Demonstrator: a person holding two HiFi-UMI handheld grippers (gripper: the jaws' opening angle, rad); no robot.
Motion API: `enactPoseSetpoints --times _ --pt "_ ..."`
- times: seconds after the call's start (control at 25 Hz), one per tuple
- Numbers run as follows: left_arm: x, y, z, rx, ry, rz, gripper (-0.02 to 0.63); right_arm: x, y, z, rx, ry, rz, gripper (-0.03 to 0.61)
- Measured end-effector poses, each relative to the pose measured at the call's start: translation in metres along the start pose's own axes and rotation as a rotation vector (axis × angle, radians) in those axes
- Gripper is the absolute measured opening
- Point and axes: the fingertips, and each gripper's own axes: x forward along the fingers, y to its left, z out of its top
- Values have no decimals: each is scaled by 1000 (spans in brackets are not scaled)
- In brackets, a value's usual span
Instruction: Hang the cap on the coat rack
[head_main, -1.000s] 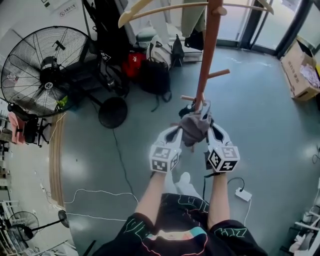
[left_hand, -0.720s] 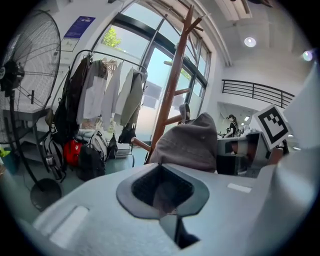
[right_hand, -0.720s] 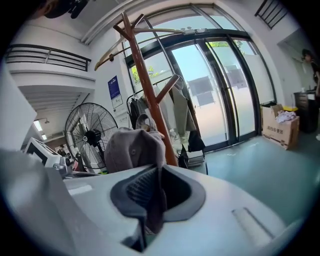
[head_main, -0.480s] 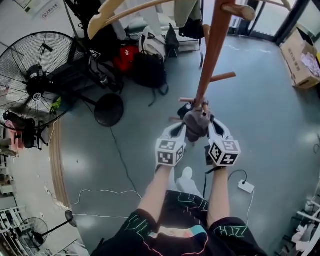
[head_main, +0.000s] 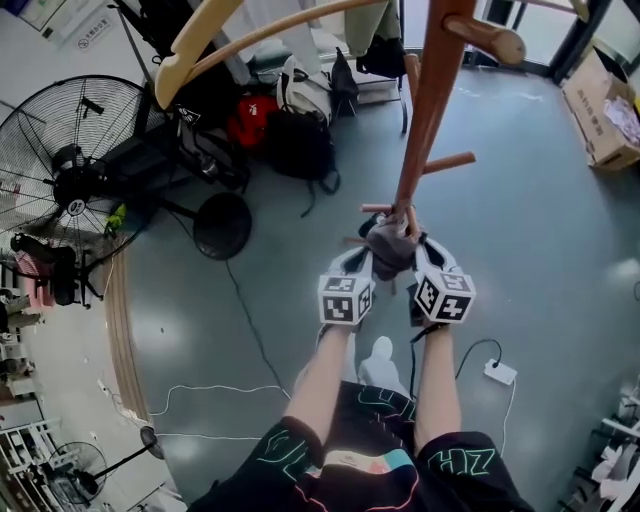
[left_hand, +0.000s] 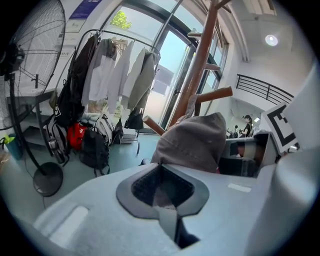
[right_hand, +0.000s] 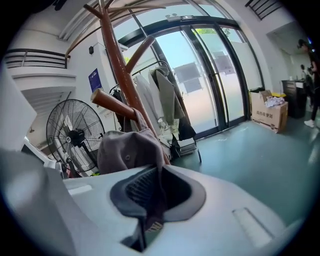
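Okay, head view: grey cap (head_main: 392, 246) sits right against the coat rack (head_main: 428, 100) pole, level with its low pegs, pinched between left gripper (head_main: 366, 262) and right gripper (head_main: 420, 260). Left gripper view: jaws closed onto cap fabric, crown bulging toward the rack. Right gripper view: jaws likewise clamped on the cap's edge, a brown peg (right_hand: 111, 103) just above the crown. Cap looks light, soft, floppy; probably best gripped at the rim on both sides, opening spread for a peg.

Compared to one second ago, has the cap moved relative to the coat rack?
Yes. The cap has come closer to the coat rack, up toward its short lower peg.
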Motion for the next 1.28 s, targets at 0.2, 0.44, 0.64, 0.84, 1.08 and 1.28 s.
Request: enactPoseSetpoints --times 0.2,0.44,0.64,0.84,1.08,1.28 --pt "-3 3 -8 -16 3 2 20 1 -7 -8 11 23 -43 78" --pt "-17 9 -7 -36 -39 8 34 -17 -11 -10 4 19 -57 98" --pt "-37 -4 17 -41 -161 -1 46 -40 -11 3 -13 -40 -29 98" --pt "-70 -31 61 12 -331 -16 22 -61 1 27 -51 -108 -2 49" --pt "-118 -62 124 97 -530 -36 9 -95 30 86 -132 -275 67 5" --pt "-149 -65 155 120 -631 -10 9 -129 67 135 -238 -406 160 3"
